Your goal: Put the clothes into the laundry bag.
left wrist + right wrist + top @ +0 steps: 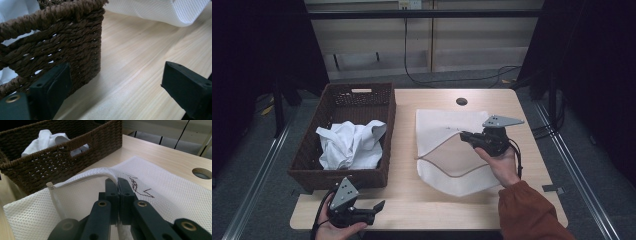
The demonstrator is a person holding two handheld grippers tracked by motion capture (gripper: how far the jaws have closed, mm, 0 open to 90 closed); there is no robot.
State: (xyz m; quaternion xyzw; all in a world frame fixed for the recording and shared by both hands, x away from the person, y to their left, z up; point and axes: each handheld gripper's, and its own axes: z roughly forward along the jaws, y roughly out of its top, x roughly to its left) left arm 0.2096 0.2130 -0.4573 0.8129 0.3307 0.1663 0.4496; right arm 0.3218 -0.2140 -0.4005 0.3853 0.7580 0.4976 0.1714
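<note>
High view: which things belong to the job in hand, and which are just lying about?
In the job:
- mesh bag, rim pinched by right gripper
- white cloth in basket
- left gripper, jaws open

Lying about:
- floor cable
- table hole

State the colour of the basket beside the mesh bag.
Dark brown woven basket; clearest in the right gripper view.

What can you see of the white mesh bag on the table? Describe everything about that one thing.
The white mesh bag is a flat pouch of fine netted fabric with a corded rim at its mouth and a thin dark scribble on top. It lies on the pale wooden table, right of the woven basket and apart from it. Its mouth gapes, the upper edge lifted into an arch by the right claw, which is shut on that rim.
</note>
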